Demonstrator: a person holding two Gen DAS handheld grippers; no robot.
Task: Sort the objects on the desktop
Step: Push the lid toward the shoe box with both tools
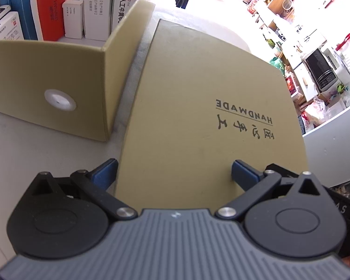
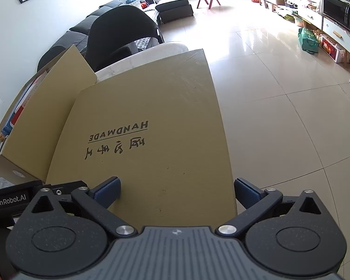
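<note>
The tan lid [image 1: 198,88], printed HANDWADE, is lying flat on the desk [image 1: 23,144] just beside the open box [image 1: 58,81], which is packed with upright cartons [image 1: 74,16] and booklets. Both grippers are spread wide over the lid's near edge: the left hand-held gripper [image 1: 173,172] and the right hand-held gripper [image 2: 177,190] are holding nothing, fingers parted. Whether the lid is about to go on or was just set down can't be told from this. If it's to be lifted, the near edge is best pinched by both grippers evenly and kept level, so the box's tall wall isn't clipped.
</note>
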